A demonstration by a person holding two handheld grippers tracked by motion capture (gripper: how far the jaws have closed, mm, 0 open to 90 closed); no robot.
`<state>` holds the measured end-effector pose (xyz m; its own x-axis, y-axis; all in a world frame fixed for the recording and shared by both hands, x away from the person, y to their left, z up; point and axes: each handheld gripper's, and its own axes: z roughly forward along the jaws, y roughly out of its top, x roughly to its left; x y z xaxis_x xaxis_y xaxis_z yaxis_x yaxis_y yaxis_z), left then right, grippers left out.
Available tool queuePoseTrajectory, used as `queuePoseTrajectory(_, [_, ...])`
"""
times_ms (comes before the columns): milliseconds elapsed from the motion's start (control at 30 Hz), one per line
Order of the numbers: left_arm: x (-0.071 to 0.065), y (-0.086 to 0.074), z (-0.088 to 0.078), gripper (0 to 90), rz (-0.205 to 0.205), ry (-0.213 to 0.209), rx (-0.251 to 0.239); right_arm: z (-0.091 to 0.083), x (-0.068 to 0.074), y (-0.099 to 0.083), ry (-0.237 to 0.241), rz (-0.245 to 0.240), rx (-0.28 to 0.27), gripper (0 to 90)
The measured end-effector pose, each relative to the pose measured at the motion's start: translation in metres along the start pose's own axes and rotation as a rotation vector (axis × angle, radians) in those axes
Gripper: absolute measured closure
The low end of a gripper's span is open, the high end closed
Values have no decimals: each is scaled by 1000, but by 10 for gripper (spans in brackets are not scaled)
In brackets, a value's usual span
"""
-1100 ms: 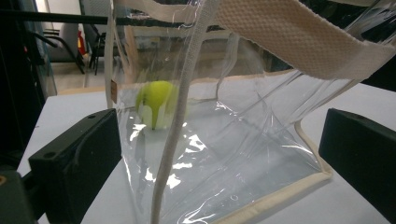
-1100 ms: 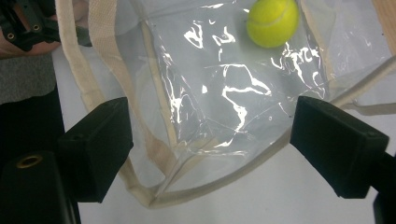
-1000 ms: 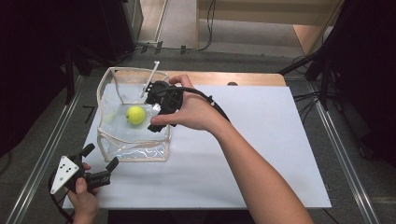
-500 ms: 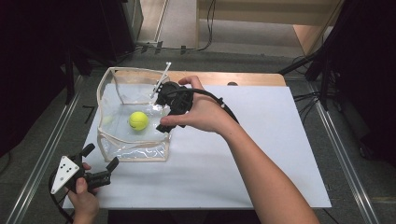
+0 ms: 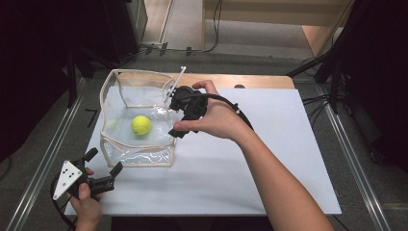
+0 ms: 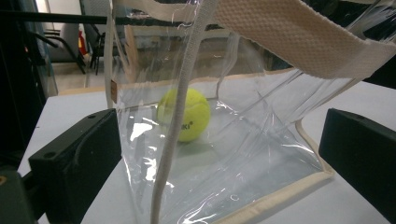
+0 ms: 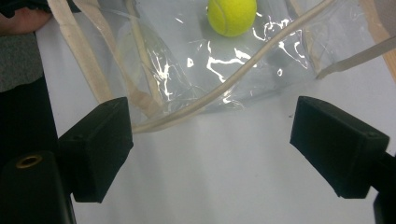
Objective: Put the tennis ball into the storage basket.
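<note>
On the white table [image 5: 269, 159] stands one clear bag [image 5: 137, 144] with cream edges. One yellow ball [image 5: 141, 124] lies inside it, on the bottom. Two grippers are at work. By the bag's right side, the right gripper [image 5: 174, 118] has its jaws wide apart with nothing between them. At the table's near left corner, the left gripper [image 5: 102, 161] points at the bag, jaws wide too, holding nothing.

Wooden table [image 5: 262, 81] carries a white sheet [image 5: 269, 159] over most of its top. A clear bag [image 5: 137, 147] with cream trim stands on the sheet's far-left part. Bare wood shows along the far edge, behind the bag
</note>
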<state>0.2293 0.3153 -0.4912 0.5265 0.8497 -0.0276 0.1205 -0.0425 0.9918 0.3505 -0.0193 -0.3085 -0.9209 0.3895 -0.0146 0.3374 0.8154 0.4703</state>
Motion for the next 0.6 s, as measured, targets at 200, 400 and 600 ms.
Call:
queuePoseTrajectory(200, [0, 0, 0, 0, 0, 0, -1, 0, 0, -5, -2, -4, -1, 113])
queuePoseTrajectory(400, [0, 0, 0, 0, 2, 2, 1, -1, 0, -12, -3, 12, 9, 113])
queuePoseTrajectory(600, [0, 0, 0, 0, 5, 2, 3, -1, -2, -20, -9, 12, 2, 113])
